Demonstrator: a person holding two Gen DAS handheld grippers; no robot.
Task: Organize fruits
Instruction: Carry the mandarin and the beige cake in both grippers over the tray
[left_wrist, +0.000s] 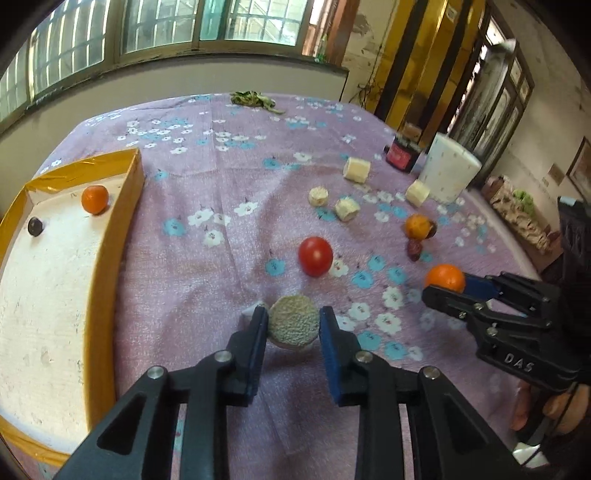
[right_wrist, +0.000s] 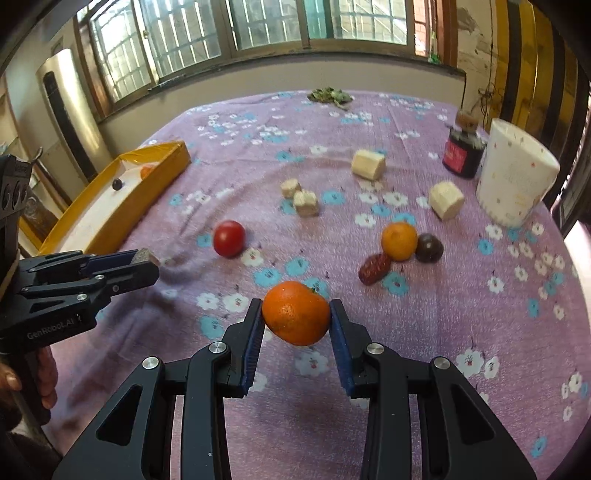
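Both grippers loaded right now: left gripper (left_wrist: 293, 323) pinching a pale cob chunk (left_wrist: 293, 326), right gripper (right_wrist: 296, 317) clamped on a tangerine (right_wrist: 296, 313), both held just over the purple flowered cloth (left_wrist: 207, 177). Tangerine soft-skinned, so best squeezed gently across the middle; chunk looks stiff and rough, maybe corn, hard to tell. Yellow tray (left_wrist: 110, 236) off left, tomato (left_wrist: 315, 256) sitting between.
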